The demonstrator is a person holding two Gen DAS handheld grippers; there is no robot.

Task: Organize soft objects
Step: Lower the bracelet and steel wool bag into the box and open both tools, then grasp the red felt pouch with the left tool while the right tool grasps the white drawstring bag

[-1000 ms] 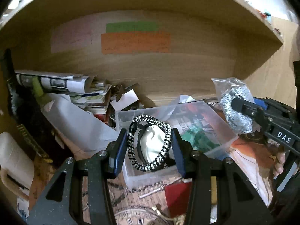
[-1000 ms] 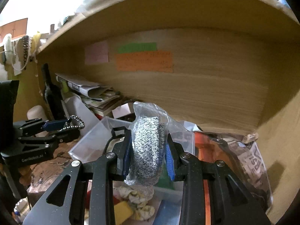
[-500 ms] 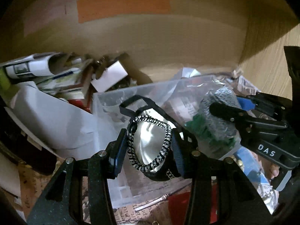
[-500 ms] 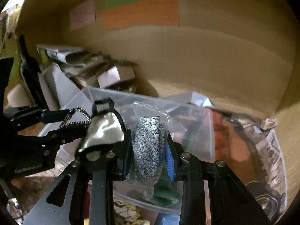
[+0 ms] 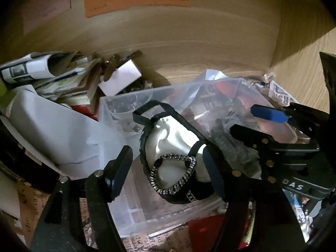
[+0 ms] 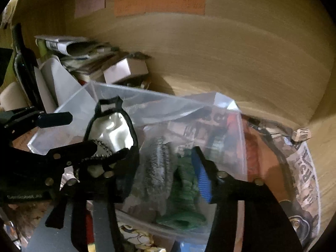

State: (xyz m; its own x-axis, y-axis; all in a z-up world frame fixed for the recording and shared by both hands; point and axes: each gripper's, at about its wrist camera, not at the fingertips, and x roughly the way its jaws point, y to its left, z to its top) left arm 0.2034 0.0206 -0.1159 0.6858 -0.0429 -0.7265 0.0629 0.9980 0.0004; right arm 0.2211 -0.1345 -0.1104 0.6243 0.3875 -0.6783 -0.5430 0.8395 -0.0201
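Both sets of tongs have just been opening over the clear plastic storage bin point(image 5: 126, 216), so this looks like the drop-off. The left tongs point(image 5: 168, 168) are spread wide, with the white satin pouch with black trim and a black-and-white braided cord point(image 5: 174, 147) between them but not pinched; it sags into the bin at centre frame. The right tongs point(image 6: 168, 168) are parted too, and the grey knit bundle in a clear plastic bag point(image 6: 157, 163) sits loose between them, next to a green knitted thing point(image 6: 187, 180) already in the bin. Both soft items seem delivered.

The left view shows the cord loop clearly, while the right view mostly hides it behind the left tongs. Only the right view shows the green knit and the dark glass bottle point(image 6: 23, 63) at the left edge.
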